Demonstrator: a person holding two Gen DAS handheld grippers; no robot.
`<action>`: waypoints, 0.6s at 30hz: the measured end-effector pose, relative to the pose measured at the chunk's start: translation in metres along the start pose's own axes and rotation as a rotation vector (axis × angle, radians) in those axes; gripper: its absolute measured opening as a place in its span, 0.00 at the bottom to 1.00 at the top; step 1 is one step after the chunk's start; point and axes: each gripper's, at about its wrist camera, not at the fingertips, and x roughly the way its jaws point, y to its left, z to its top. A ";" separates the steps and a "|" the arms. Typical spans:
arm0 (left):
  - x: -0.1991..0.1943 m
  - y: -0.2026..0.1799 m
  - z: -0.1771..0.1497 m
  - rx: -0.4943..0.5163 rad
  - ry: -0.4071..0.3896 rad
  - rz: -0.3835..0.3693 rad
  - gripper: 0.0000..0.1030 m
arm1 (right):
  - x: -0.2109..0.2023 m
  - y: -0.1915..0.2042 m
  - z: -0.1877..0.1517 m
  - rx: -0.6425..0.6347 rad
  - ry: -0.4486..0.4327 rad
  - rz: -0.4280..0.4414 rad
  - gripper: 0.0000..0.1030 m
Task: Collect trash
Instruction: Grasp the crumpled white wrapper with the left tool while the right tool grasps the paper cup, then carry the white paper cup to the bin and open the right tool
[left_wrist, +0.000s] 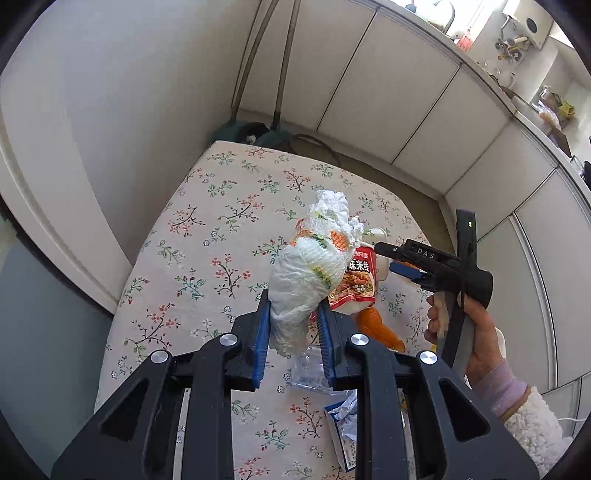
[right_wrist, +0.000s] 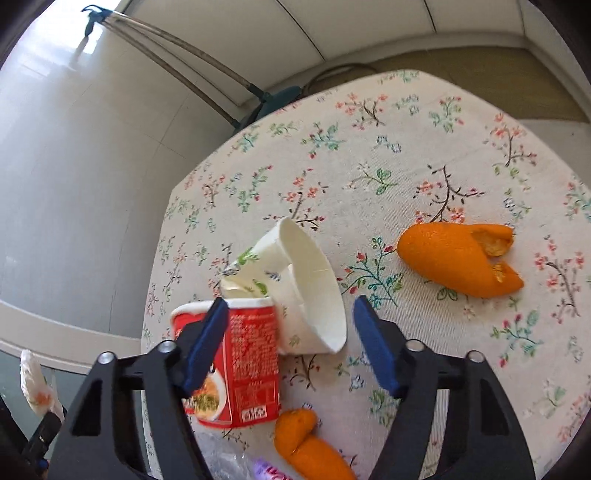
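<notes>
Right wrist view puts us over the desk (right_wrist: 424, 122) with our right gripper (right_wrist: 288, 339) spread wide and holding nothing. Between the jaws lies a white paper cup (right_wrist: 314, 284) on its side, its long axis running from the narrow base at upper left to the open mouth at lower right, so it sits slantwise to the gap. The red noodle tub (right_wrist: 240, 365) lies touching the cup, under our left-hand jaw, nearer the desk's near edge. We judge the cup the easier take: the jaws already straddle its mouth, though a small turn of the wrist would set the pads across its width.

Two pieces of orange peel remain: one (right_wrist: 461, 258) toward the right edge, well apart from the jaws, another (right_wrist: 306, 443) just below the tub, beside a clear wrapper (right_wrist: 221, 458).

In the left wrist view our left gripper (left_wrist: 293, 325) pinches a crumpled tissue (left_wrist: 314, 266) between its blue pads, lifted above the desk. That hand is full, so the right is the one for the cup.
</notes>
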 end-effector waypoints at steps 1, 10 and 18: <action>0.000 0.002 -0.001 -0.005 0.004 -0.001 0.22 | 0.004 -0.002 0.001 0.004 0.001 0.011 0.58; 0.009 0.008 -0.005 -0.031 0.034 0.005 0.22 | 0.002 0.005 -0.007 -0.045 -0.018 0.039 0.08; 0.010 0.004 -0.007 -0.058 0.021 0.010 0.22 | -0.021 0.019 -0.028 -0.116 -0.077 0.002 0.03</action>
